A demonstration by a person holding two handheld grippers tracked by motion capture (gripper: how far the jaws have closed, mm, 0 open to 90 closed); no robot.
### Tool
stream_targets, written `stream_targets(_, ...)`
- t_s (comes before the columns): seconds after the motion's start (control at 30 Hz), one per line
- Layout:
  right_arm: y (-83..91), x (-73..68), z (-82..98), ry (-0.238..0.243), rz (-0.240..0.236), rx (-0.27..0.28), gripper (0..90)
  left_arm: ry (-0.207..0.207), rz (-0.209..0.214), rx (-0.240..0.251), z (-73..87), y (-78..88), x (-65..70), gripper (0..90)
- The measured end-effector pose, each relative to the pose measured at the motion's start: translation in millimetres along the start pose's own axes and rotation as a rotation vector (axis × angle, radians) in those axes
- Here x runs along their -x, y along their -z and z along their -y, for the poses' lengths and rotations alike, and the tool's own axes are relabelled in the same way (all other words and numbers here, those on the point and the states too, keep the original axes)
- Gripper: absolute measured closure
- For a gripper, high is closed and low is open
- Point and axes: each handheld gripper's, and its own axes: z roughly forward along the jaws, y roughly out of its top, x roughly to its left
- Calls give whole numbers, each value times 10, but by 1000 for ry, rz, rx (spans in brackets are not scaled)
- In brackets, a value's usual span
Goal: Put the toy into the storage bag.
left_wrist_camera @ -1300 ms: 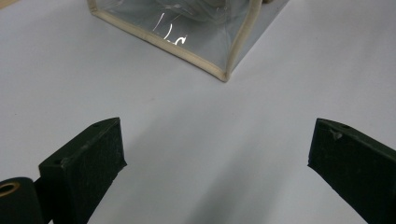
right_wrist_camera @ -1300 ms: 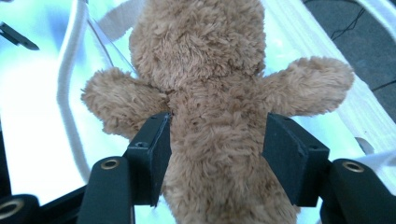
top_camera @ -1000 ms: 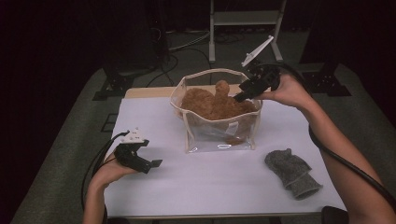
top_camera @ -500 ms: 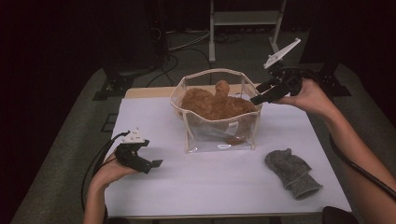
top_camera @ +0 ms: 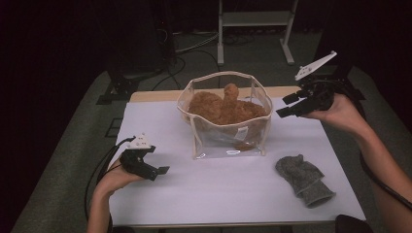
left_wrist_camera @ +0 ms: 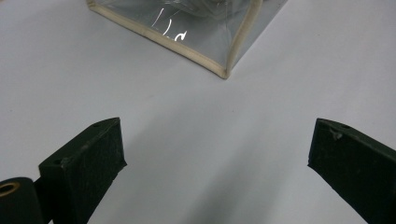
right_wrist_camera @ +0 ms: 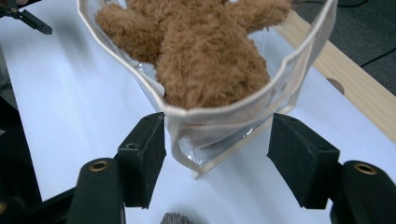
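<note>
We see a white table (top_camera: 233, 194) with a clear bag (top_camera: 228, 141) standing near the middle of its far edge, a brown teddy bear (top_camera: 221, 107) inside it. A grey sock (top_camera: 303, 180) lies toward the near right corner. Our right gripper (top_camera: 291, 104) hovers off the bag's right side, empty, its jaws just widened. Our left gripper (top_camera: 158, 171) rests near the left edge, jaws spread, empty.
</note>
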Motion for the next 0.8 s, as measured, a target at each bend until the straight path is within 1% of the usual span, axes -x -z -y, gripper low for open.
stream_targets(0.13, 34, 41, 128, -21, 0, 13, 348, -5, 0, -10, 7, -10, -11, 28)
stream_targets(0.27, 42, 74, 253, -43, 2, 22, 341, 0, -1, -5, 10, -12, -11, 28)
stream_targets(0.8, -81, 161, 689, -116, -1, 20, 311, -2, -5, -6, 14, 2, -15, 28)
